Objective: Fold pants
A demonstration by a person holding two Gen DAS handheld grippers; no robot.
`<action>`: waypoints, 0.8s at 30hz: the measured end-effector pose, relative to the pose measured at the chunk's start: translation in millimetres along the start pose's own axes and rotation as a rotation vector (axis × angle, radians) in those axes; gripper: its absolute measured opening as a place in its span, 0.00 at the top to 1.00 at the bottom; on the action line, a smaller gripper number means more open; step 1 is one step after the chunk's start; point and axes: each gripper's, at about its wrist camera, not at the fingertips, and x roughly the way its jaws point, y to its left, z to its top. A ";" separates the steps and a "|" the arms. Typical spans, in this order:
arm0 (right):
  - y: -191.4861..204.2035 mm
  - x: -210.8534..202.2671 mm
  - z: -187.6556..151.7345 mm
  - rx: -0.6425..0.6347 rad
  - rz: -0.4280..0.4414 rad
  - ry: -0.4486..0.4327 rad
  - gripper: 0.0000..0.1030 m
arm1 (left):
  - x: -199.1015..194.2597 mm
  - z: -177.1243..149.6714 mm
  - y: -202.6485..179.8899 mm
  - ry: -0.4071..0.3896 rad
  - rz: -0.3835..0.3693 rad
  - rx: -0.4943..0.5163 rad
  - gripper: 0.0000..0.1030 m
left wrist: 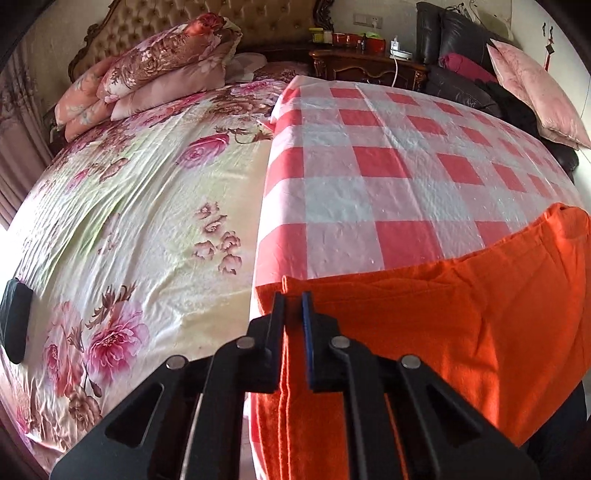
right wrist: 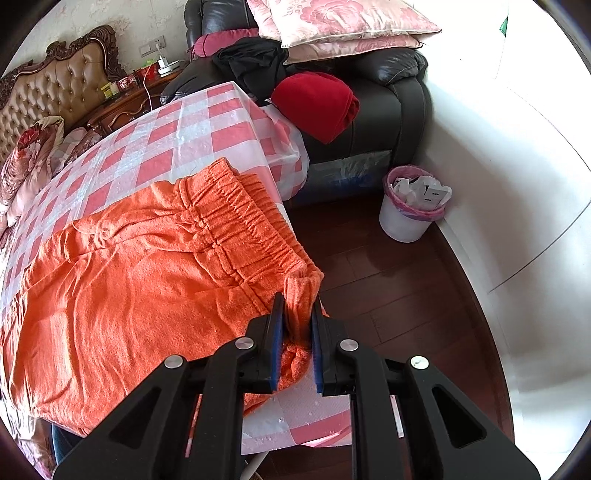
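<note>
Bed (left wrist: 129, 206): covered by a flowered sheet, it spreads to the left of and beyond the left claw.
Checked cloth (left wrist: 369, 155): red and white squares, laid over the bed ahead of both claws and carrying the pants.
Pants (right wrist: 129, 295): orange and fleecy, lying flat on the checked cloth at its near edge, reaching to the left of the right claw, with the gathered waistband (right wrist: 243, 221) just ahead of that claw.
Armchair (right wrist: 384, 110): dark leather, well beyond the right claw, with pink pillows (right wrist: 340, 26) and a red cloth (right wrist: 317, 103) piled on it.
Bin (right wrist: 410, 206): white with a pink liner, on the wooden floor, ahead and to the right of the right claw.
Right claw (right wrist: 297, 317): its blue-padded jaws are clamped on the near corner of the waistband, the orange cloth bunched between them.
Left claw (left wrist: 294, 317): its jaws are pressed together on the left edge of the pants, a thin fold of orange cloth pinched between them.
</note>
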 end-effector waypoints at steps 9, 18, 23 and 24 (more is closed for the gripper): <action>18.7 -5.6 0.2 -0.046 0.015 -0.020 0.88 | 2.6 -4.4 42.6 0.011 -0.008 -0.179 0.95; 16.8 -38.6 -6.6 -0.027 0.051 -0.094 0.88 | 1.7 -8.3 47.7 -0.026 -0.010 -0.240 0.95; 17.6 -47.3 -11.6 -0.013 0.075 -0.104 0.88 | 14.5 -6.1 47.5 0.017 0.021 -0.242 0.95; 15.6 -41.0 -13.4 -0.007 0.071 -0.085 0.88 | 17.8 -6.9 47.5 0.024 0.020 -0.245 0.95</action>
